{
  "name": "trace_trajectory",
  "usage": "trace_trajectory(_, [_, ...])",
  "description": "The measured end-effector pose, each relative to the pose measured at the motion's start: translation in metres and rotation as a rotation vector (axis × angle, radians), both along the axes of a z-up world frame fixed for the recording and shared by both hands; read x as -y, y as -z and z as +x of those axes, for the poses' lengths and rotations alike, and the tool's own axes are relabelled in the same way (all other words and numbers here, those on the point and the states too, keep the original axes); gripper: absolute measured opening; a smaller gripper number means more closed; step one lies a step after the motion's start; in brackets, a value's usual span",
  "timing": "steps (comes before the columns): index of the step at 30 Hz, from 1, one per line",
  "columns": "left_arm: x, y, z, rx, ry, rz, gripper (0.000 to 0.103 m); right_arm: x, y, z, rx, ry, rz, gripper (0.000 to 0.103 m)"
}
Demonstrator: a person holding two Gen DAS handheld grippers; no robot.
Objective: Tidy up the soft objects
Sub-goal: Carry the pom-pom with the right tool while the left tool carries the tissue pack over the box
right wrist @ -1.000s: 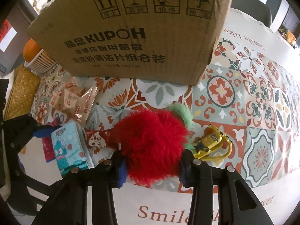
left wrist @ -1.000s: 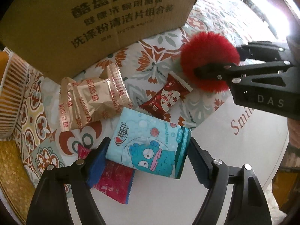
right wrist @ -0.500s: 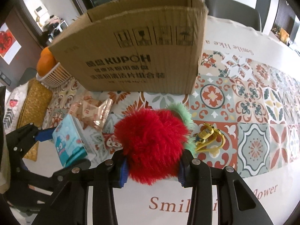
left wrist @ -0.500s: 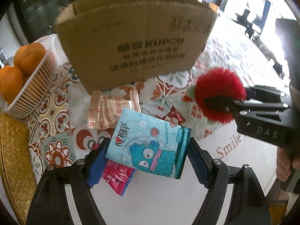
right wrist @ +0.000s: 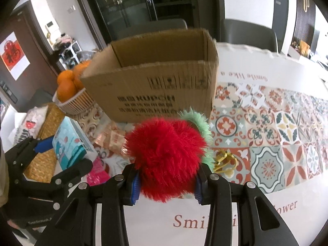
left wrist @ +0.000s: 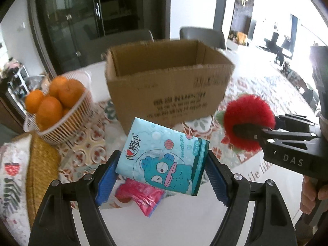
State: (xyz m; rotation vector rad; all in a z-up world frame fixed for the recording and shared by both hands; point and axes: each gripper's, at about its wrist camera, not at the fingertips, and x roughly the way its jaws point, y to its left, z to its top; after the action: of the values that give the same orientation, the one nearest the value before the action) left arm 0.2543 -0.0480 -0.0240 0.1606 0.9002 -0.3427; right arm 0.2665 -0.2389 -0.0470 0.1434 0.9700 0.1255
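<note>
Box (left wrist: 164, 94) is what the coming move turns on, by my judgement: the open cardboard carton stands ahead of both grippers and beyond them on the table, its mouth facing up, its long axis running left to right across both views. Left gripper (left wrist: 162, 176) is clamped across the short width of a blue tissue pack (left wrist: 164, 160), pads pressing on both sides, the pack's long axis running away from the wrist toward the box and tilted a little; the pack hangs clear of the table. Right gripper (right wrist: 166, 186) has its jaws squeezed in on a red fluffy pompom (right wrist: 166, 155) with a green fringe, likewise lifted off the cloth. In the left wrist view the pompom hangs to the right of the pack and apart from it. Which hand is nearer the box I cannot tell — both look about level with its near wall, so either could go over the rim first.

Counted: one box, one tissue pack, one pompom — both soft things held. On the patterned tablecloth (right wrist: 266, 135) lie one pink sachet (left wrist: 141, 194), gold snack packets (right wrist: 112, 137) whose number I cannot make out, and one small yellow toy (right wrist: 223, 160). One white basket (left wrist: 67, 121) holds several oranges (left wrist: 59, 94).
</note>
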Motion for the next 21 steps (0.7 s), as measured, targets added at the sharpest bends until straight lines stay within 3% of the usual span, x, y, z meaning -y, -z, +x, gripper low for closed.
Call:
trace_trajectory(9, [-0.007, -0.039, -0.008, 0.139, -0.031, -0.022, 0.080, -0.009, -0.039, -0.013, 0.115, 0.013, 0.004, 0.041])
trace_trajectory(21, [-0.015, -0.084, -0.005, 0.253, -0.046, -0.080, 0.080, -0.015, -0.085, -0.016, 0.247, 0.031, 0.055, 0.041])
